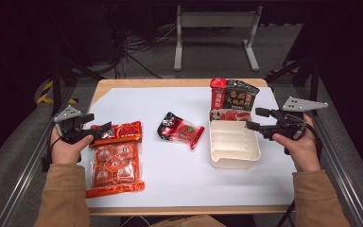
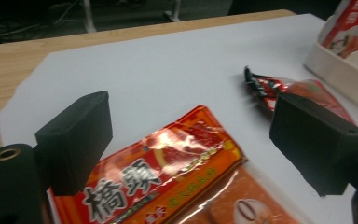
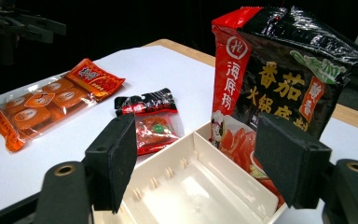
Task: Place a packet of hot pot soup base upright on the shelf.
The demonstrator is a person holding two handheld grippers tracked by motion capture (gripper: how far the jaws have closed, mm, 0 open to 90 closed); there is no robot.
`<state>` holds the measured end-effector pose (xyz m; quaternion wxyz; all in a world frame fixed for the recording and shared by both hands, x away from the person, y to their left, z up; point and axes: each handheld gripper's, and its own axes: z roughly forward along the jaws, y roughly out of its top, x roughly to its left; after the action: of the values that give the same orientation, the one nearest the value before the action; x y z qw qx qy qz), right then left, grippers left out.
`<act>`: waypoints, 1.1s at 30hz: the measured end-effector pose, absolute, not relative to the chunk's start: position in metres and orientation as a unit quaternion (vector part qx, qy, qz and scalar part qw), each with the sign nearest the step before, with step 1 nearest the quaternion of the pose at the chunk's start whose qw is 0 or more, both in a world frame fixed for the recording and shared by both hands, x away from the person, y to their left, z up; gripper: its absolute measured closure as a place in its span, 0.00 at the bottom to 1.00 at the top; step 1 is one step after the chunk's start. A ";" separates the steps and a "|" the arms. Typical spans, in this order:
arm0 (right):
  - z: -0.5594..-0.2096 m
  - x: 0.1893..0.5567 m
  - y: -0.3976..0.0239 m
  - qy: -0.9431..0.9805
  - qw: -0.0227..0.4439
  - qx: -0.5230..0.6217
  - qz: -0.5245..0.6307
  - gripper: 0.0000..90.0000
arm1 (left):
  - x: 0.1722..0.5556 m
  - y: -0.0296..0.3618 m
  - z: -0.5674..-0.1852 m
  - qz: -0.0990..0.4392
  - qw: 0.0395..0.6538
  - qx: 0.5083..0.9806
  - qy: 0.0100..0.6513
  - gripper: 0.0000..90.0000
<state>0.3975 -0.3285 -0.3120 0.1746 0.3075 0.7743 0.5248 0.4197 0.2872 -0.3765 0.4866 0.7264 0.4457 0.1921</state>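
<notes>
high view | left gripper [image 1: 99, 128] open over orange packet [image 1: 115, 158]

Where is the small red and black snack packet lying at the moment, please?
In the high view the small snack packet lies mid-table on the white sheet, between the orange packet and the cream tray.

- The left gripper [image 1: 101, 128] and the right gripper [image 1: 257, 119] were black, each topped by a grey three-cornered plate.
- Their jaws were square black blocks with matte pads.
- Both sleeves [image 1: 61, 194] were tan-brown.
</notes>
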 end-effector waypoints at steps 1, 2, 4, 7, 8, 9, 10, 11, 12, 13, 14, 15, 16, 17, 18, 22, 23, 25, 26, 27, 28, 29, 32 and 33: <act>-0.312 0.398 -0.328 0.775 0.174 0.309 0.524 0.33 | 0.421 0.291 -0.380 0.197 0.483 0.723 0.452 0.16; -0.313 0.398 -0.328 0.776 0.174 0.310 0.521 0.33 | 0.422 0.295 -0.382 0.199 0.481 0.721 0.457 0.16; -0.313 0.398 -0.328 0.777 0.175 0.311 0.519 0.33 | 0.424 0.301 -0.388 0.199 0.477 0.718 0.466 0.17; -0.313 0.397 -0.327 0.778 0.175 0.310 0.517 0.33 | 0.427 0.311 -0.397 0.194 0.472 0.715 0.478 0.19; -0.314 0.397 -0.327 0.778 0.175 0.311 0.516 0.33 | 0.428 0.315 -0.400 0.195 0.469 0.713 0.483 0.19; -0.314 0.397 -0.327 0.779 0.175 0.312 0.516 0.33 | 0.428 0.317 -0.403 0.195 0.468 0.712 0.485 0.20; -0.315 0.397 -0.327 0.779 0.174 0.312 0.516 0.33 | 0.429 0.319 -0.405 0.194 0.467 0.712 0.487 0.21; -0.315 0.397 -0.327 0.779 0.174 0.312 0.515 0.33 | 0.429 0.320 -0.407 0.192 0.466 0.712 0.489 0.21; -0.316 0.397 -0.327 0.779 0.174 0.313 0.514 0.33 | 0.430 0.322 -0.409 0.191 0.466 0.711 0.491 0.22; -0.316 0.398 -0.327 0.780 0.173 0.313 0.514 0.33 | 0.430 0.322 -0.409 0.191 0.466 0.711 0.491 0.22; -0.316 0.398 -0.327 0.780 0.173 0.313 0.514 0.33 | 0.431 0.323 -0.412 0.188 0.464 0.710 0.496 0.22; -0.317 0.398 -0.327 0.780 0.173 0.314 0.512 0.33 | 0.431 0.323 -0.414 0.187 0.463 0.709 0.498 0.22; -0.317 0.398 -0.327 0.780 0.173 0.314 0.512 0.33 | 0.433 0.322 -0.418 0.181 0.458 0.710 0.503 0.23; -0.318 0.398 -0.326 0.781 0.173 0.314 0.511 0.33 | 0.434 0.321 -0.422 0.178 0.454 0.710 0.508 0.24; -0.318 0.398 -0.325 0.781 0.173 0.314 0.511 0.33 | 0.434 0.321 -0.424 0.179 0.451 0.710 0.510 0.25; -0.319 0.398 -0.323 0.784 0.171 0.311 0.510 0.33 | 0.437 0.323 -0.433 0.180 0.435 0.713 0.520 0.26; -0.319 0.398 -0.323 0.784 0.171 0.311 0.510 0.33 | 0.437 0.324 -0.435 0.181 0.431 0.713 0.522 0.26; -0.319 0.399 -0.323 0.784 0.170 0.312 0.509 0.33 | 0.439 0.325 -0.438 0.177 0.426 0.712 0.530 0.25; -0.320 0.399 -0.323 0.785 0.171 0.312 0.508 0.33 | 0.439 0.326 -0.439 0.176 0.423 0.713 0.531 0.24; -0.320 0.399 -0.323 0.785 0.171 0.312 0.507 0.33 | 0.440 0.326 -0.441 0.173 0.419 0.714 0.534 0.24; -0.320 0.399 -0.323 0.785 0.170 0.312 0.507 0.33 | 0.440 0.327 -0.442 0.171 0.417 0.714 0.536 0.23; -0.320 0.399 -0.323 0.785 0.170 0.312 0.508 0.33 | 0.441 0.327 -0.444 0.168 0.413 0.714 0.540 0.23; -0.320 0.399 -0.323 0.785 0.170 0.312 0.507 0.33 | 0.443 0.328 -0.447 0.160 0.411 0.714 0.544 0.21; -0.321 0.399 -0.323 0.786 0.169 0.313 0.507 0.33 | 0.443 0.329 -0.448 0.155 0.409 0.715 0.546 0.21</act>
<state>0.3988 -0.3228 -0.3206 0.1692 0.3125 0.7855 0.5066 0.4432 0.3291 -0.4481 0.4085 0.7145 0.5463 0.1553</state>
